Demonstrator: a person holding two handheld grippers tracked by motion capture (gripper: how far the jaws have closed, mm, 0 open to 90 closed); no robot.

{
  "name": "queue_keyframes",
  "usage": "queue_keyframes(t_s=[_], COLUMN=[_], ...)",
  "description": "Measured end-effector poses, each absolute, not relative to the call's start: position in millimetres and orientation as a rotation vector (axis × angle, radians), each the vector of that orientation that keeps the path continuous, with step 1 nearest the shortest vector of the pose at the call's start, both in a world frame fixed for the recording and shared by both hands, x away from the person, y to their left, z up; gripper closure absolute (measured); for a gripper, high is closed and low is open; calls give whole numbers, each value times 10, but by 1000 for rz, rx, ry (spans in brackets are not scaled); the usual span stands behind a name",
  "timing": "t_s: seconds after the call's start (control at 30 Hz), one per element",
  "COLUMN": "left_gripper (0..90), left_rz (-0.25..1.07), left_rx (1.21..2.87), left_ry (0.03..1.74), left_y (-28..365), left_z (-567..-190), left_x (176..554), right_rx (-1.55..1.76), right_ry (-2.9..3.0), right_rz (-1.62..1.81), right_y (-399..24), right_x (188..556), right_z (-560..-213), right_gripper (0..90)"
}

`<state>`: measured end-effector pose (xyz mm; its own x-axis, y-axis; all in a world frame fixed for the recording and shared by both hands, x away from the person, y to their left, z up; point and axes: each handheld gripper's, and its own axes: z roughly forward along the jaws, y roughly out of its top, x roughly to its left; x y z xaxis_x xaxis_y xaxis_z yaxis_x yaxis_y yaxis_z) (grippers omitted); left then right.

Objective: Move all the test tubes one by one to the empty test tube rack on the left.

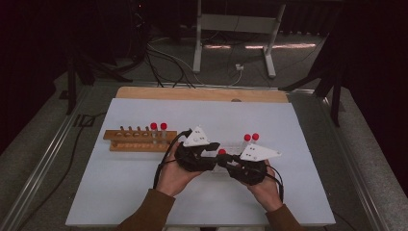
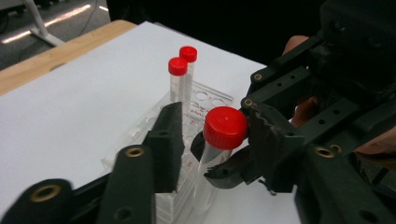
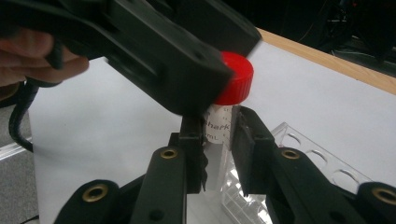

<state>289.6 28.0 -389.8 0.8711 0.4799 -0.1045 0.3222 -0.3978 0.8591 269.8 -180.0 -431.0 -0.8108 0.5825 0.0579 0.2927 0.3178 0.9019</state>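
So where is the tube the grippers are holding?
The red-capped tube is near the table's middle in the high view, between the left gripper and right gripper, beside the clear rack.

wooden rack (image 1: pixel 137 140) with two red-capped tubes (image 1: pixel 158 129), white table (image 1: pixel 144 192)

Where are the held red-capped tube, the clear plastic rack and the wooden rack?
held red-capped tube (image 2: pixel 225 127), left gripper view, on its red cap.
clear plastic rack (image 2: pixel 210 99), left gripper view, on its holed top plate.
wooden rack (image 1: pixel 126 135), high view, on its top bar.

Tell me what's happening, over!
Right gripper shut on tube. Left gripper around its red cap, grip unclear. Clear rack just behind, two tubes standing.
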Motion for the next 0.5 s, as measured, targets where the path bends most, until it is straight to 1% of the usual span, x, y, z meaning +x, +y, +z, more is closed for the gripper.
queue_keyframes(t_s=[0.07,0.13,0.23,0.37,0.43,0.5], left_gripper=[621,693,708,710,711,711], left_rz=[182,167,166,180,185,193], left_rx=[2027,2028,2032,2028,2026,2024], left_ry=[576,564,564,580,593,603], left_y=[263,257,261,289,310,339], left_z=[-3912,-3916,-3916,-3911,-3908,-3904], left_x=[2901,2901,2902,2910,2918,2926], right_rx=[785,783,783,781,792,804], right_ry=[2312,2313,2318,2313,2311,2293], right_rz=[1491,1490,1501,1531,1534,1528], right_y=[-1796,-1793,-1802,-1814,-1822,-1836], right_x=[2698,2697,2702,2711,2719,2724], right_z=[-4312,-4315,-4325,-4318,-4315,-4315], right_gripper=[741,741,726,542,422,342])
